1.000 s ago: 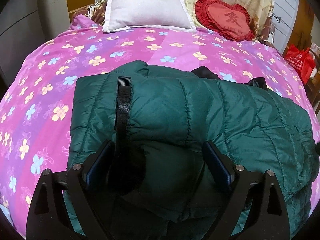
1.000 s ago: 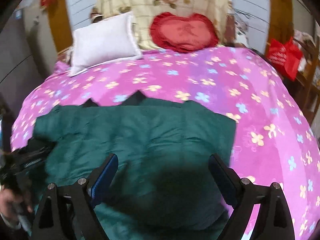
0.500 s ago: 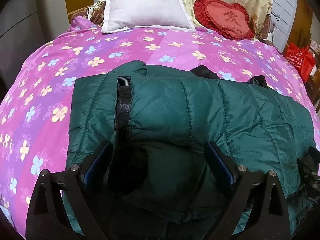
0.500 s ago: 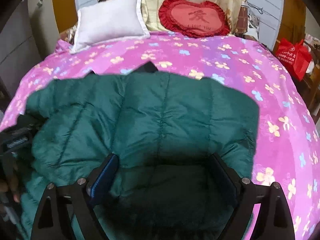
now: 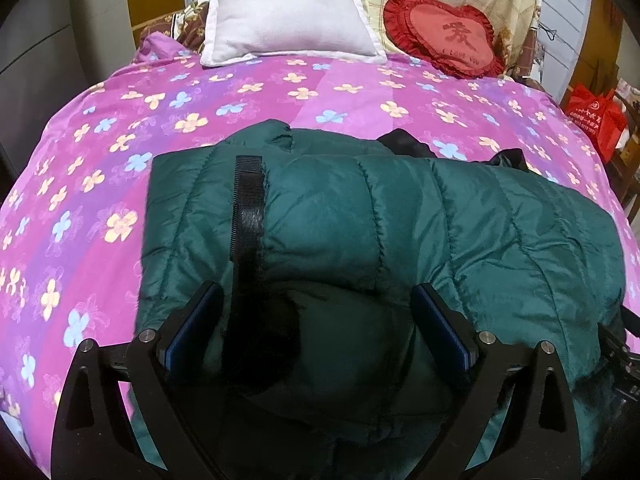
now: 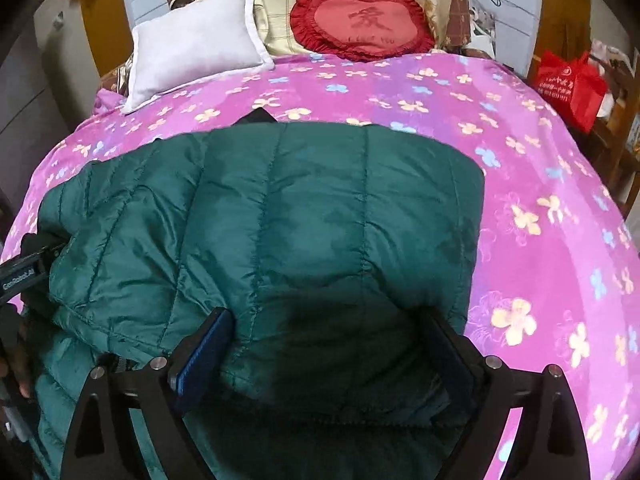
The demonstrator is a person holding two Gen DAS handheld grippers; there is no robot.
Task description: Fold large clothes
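Dark green quilted puffer jacket (image 5: 360, 232) lies folded on the pink flower-print bedspread (image 5: 100, 160), black velcro strip (image 5: 249, 208) facing up. Left hand-held gripper (image 5: 316, 320) and right hand-held gripper (image 6: 324, 344) both wide, jaws straddling jacket bulk, pads not visibly clamped.

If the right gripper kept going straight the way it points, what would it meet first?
Most likely the green jacket: the right gripper stands open, angled down at its folded layer, which fills the gap between the fingers. Depth is unclear, so contact may already be near.
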